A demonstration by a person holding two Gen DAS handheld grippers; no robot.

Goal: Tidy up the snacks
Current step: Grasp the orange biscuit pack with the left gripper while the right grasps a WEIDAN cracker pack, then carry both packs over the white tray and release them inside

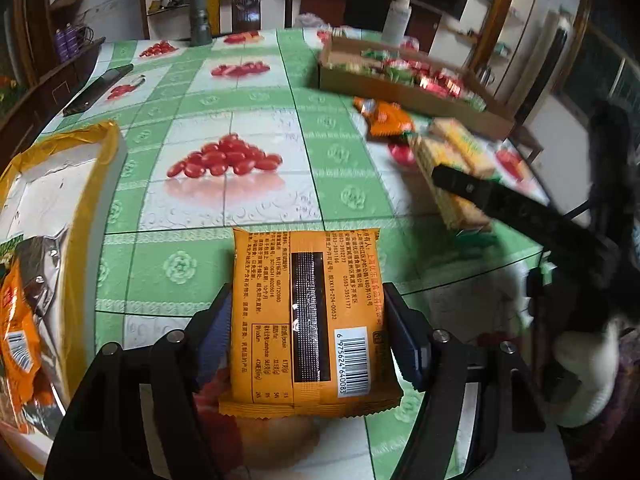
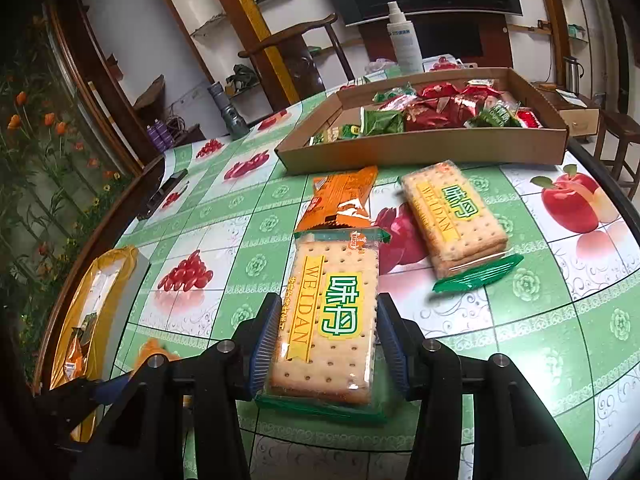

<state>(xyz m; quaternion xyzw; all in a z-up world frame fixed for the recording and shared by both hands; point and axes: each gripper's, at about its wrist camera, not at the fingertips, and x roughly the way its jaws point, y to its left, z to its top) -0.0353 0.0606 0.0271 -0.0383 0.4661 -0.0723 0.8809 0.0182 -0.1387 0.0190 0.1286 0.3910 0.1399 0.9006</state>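
My left gripper [image 1: 308,328] is shut on an orange snack packet [image 1: 308,316], held back side up above the table's near edge. My right gripper [image 2: 326,332] is shut on a WEIDAN cracker pack [image 2: 332,316], held just above the table. A second cracker pack [image 2: 452,212] and another orange packet [image 2: 340,196] lie on the green tablecloth beyond it. A yellow-rimmed box [image 1: 60,184] at the left holds orange packets [image 1: 18,332]. A cardboard tray [image 2: 424,148] at the back holds red and green snacks.
A spray bottle [image 2: 404,40] stands behind the tray. A grey flashlight [image 2: 230,114] stands at the far table edge and a black phone [image 1: 98,90] lies at the far left. Chairs stand around the table. The right gripper's arm [image 1: 520,212] shows at right in the left wrist view.
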